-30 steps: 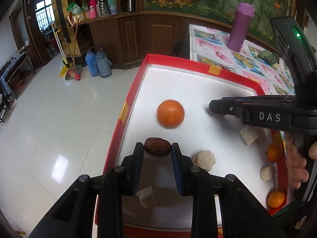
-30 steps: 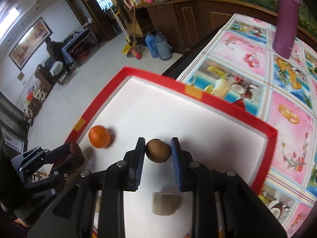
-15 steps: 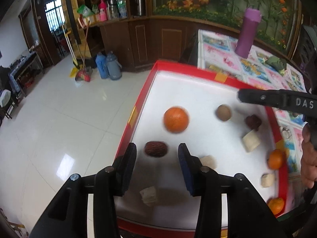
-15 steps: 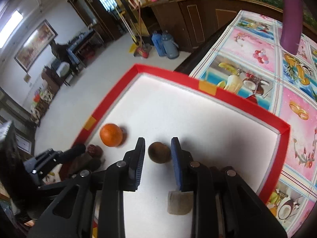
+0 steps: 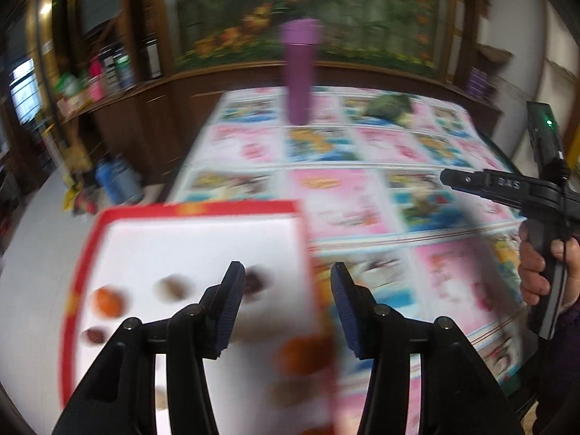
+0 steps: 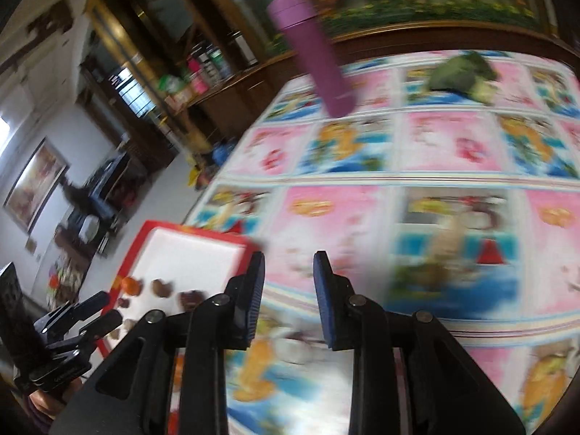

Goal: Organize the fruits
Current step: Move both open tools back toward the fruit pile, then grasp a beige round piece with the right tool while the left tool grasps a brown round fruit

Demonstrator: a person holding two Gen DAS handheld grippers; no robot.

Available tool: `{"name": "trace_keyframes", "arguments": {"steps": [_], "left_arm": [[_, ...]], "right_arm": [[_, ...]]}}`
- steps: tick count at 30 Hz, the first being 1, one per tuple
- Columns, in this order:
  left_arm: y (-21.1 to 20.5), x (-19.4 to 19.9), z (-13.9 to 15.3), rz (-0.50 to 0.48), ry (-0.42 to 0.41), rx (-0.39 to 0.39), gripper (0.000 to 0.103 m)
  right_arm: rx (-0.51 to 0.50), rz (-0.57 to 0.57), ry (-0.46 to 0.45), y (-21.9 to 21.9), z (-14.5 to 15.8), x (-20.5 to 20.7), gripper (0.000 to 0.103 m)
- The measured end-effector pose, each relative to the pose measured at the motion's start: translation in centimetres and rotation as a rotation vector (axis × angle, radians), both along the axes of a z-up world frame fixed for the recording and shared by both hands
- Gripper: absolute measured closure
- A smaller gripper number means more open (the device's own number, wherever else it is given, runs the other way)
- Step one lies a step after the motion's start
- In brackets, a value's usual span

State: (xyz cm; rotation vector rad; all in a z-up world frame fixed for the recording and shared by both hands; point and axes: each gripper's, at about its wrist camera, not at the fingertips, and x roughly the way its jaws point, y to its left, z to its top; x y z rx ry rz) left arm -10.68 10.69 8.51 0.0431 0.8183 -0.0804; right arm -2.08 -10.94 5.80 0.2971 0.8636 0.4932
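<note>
The patterned tablecloth [image 6: 398, 145] now fills both views; the red-rimmed tray [image 5: 188, 210] sits at eight o'clock. The left gripper [image 5: 286, 304], jaws just opened, and the slightly parted right gripper [image 6: 288, 297] are both empty, the date [image 5: 95, 334] and brown fruit [image 5: 173, 287] released beside the orange [image 5: 108, 301].

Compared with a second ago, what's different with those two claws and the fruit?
Both let go. The left gripper released the red date, its jaws having just been opening; the right gripper left the brown fruit. Both swung away, now empty, toward the patterned tablecloth. The fruit stays in the red tray; the purple bottle is unmoved.
</note>
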Motion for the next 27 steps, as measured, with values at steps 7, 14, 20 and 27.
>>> {"name": "trace_keyframes", "arguments": {"steps": [7,14,20,27], "left_arm": [[-9.4,5.2,-1.7,-0.115,0.020,-0.017,0.053],[-14.0,8.3,-4.4,-0.133,0.078,-0.035,0.053],[-15.3,10.3,-6.2,-0.127,0.128,-0.054,0.053],[-14.8,11.3,-7.2,-0.141,0.142,-0.105,0.082]], "right_arm": [[0.051,-0.255,0.022,-11.2,-2.6,0.8,0.073],[0.062,-0.261,0.039,-12.0,-3.1,1.7,0.073],[0.105,-0.289,0.052,-12.9,-3.3,1.6,0.073],[0.088,-0.269,0.059,-12.1,-3.5,1.9,0.073]]}}
